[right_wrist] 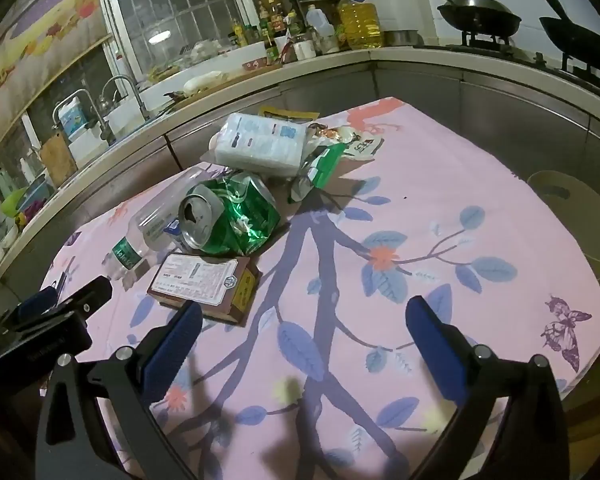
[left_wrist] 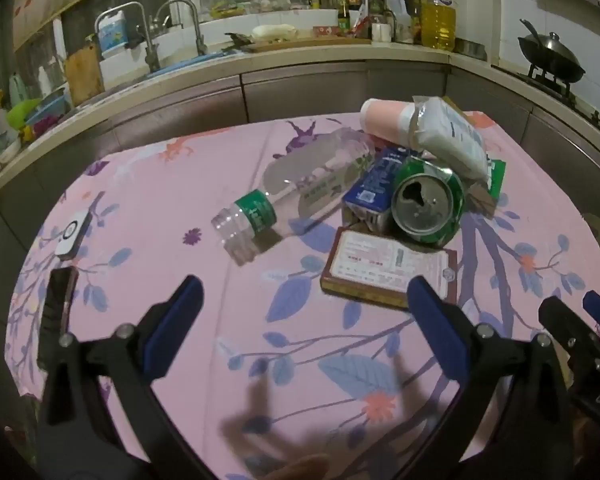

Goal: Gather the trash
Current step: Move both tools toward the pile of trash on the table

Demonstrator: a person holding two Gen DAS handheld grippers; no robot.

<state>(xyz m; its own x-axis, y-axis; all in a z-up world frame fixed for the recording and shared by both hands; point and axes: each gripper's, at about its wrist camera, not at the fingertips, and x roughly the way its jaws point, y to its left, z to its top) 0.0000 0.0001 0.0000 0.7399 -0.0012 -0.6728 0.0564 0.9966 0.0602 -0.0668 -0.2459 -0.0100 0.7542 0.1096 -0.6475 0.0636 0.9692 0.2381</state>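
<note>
My left gripper (left_wrist: 304,308) has its 2 blue-padded fingers wide apart, with nothing between them, above the pink floral tablecloth (left_wrist: 160,208). My right gripper (right_wrist: 304,328) is spread the same way and holds nothing; its far end enters the left view at the right edge, cut off by the frame.

The trash lies in 1 heap at the far middle of the table. Much of it is covered by other pieces. The crushed green can (left_wrist: 426,206) shows its silver top with the torn opening; its wrinkled metal side is clear only in the right view (right_wrist: 236,216). A blue carton (left_wrist: 374,184) is half hidden behind it. The clear plastic bottle (left_wrist: 296,192) lies on its side, has a green label and no cap, and its body is hard to separate from the cloth pattern. A flat brown box (left_wrist: 388,270) with a pale printed label is nearest to my fingers, just beside the can. A soft white plastic pack (left_wrist: 448,140) rests on top, leaning against a pink paper cup (left_wrist: 384,120). A green wrapper (right_wrist: 326,164) sticks out under it. The small crumpled wrappers (right_wrist: 356,138) behind are perhaps snack packets; I cannot read them.

At the left table edge a white device (left_wrist: 74,234) is partly cut off.
</note>
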